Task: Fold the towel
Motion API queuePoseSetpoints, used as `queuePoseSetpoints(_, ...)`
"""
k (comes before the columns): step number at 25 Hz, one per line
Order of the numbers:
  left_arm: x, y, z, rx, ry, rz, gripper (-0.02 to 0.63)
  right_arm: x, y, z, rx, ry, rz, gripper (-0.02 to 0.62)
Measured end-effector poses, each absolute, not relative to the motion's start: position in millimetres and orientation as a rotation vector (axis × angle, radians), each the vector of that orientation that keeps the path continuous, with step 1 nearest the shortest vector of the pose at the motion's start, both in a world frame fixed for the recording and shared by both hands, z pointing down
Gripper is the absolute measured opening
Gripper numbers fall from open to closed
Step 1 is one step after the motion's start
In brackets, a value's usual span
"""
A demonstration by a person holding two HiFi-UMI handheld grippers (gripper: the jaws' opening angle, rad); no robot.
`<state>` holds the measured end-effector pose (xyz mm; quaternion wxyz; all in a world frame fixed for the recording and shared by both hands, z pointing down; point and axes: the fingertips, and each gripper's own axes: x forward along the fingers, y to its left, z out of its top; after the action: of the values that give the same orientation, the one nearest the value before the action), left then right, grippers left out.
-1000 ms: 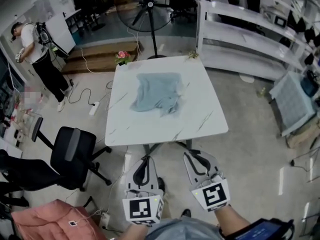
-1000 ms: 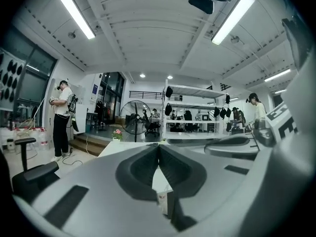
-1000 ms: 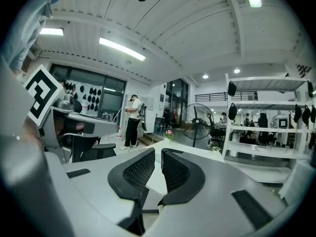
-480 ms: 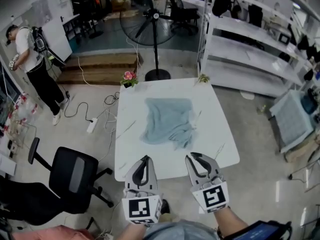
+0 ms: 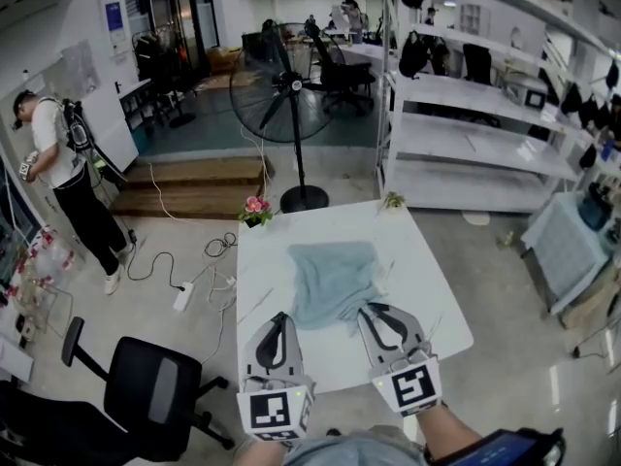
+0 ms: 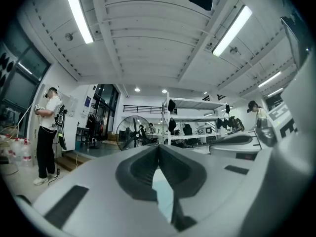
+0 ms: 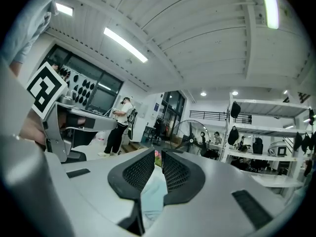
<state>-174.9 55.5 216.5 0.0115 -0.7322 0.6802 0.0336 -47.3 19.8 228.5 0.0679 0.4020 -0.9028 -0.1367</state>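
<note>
**Item: towel on white table, two hand-held grippers at its near edge**

Towel: pale blue-green, one piece, lying rumpled and unfolded at the middle of the table top. Its far edge runs fairly straight; its near edge is bunched and uneven.

Table: square, white with faint grey veining. A small pot of pink flowers stands at the far left corner and a small green sprig at the far right corner, both well apart from the towel.

Left gripper: held level over the near part of the table, just left of the towel's near edge. Jaws are closed tip to tip, with nothing in them.

Right gripper: held level, with its tips at the towel's near right edge; contact cannot be told. Jaws are parted by a narrow slit, with no cloth clamped between them.

Surroundings: a pedestal fan stands on the floor beyond the table, and white shelving to the right. A black office chair is at the near left. A person stands at the far left beside low wooden steps.
</note>
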Motion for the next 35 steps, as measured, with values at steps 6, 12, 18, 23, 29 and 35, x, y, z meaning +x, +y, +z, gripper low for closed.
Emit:
queuePoseSetpoints(6,-172.5,45.1,215.9,-2.283,2.106,0.088,0.009,-40.5,10.4,231.7,1.232,-2.712,-0.402,0.063)
queuePoseSetpoints(12,-168.9,24.4,231.3,-2.298,2.143,0.055,0.009,-36.3,-8.3,253.5,1.194,-2.690,-0.347,0.072)
queuePoseSetpoints(18,-170.4,-3.5,256.2,-2.328,2.209,0.003,0.009,-35.8,-32.1,286.6,1.114,-2.669,-0.237,0.104)
queuePoseSetpoints(23,-164.9,-17.5,298.9,-2.375,2.254,-0.088,0.009,-28.5,-43.4,343.9,1.018,-2.607,-0.145,0.141)
queuePoseSetpoints(29,-156.3,-13.4,371.3,-2.459,2.341,-0.280,0.009,-7.1,-38.1,434.2,0.913,-2.440,-0.066,0.190)
queuePoseSetpoints(35,-148.1,-21.0,429.7,-2.508,2.390,-0.409,0.009,-7.3,-46.7,485.7,0.830,-2.364,-0.132,0.209)
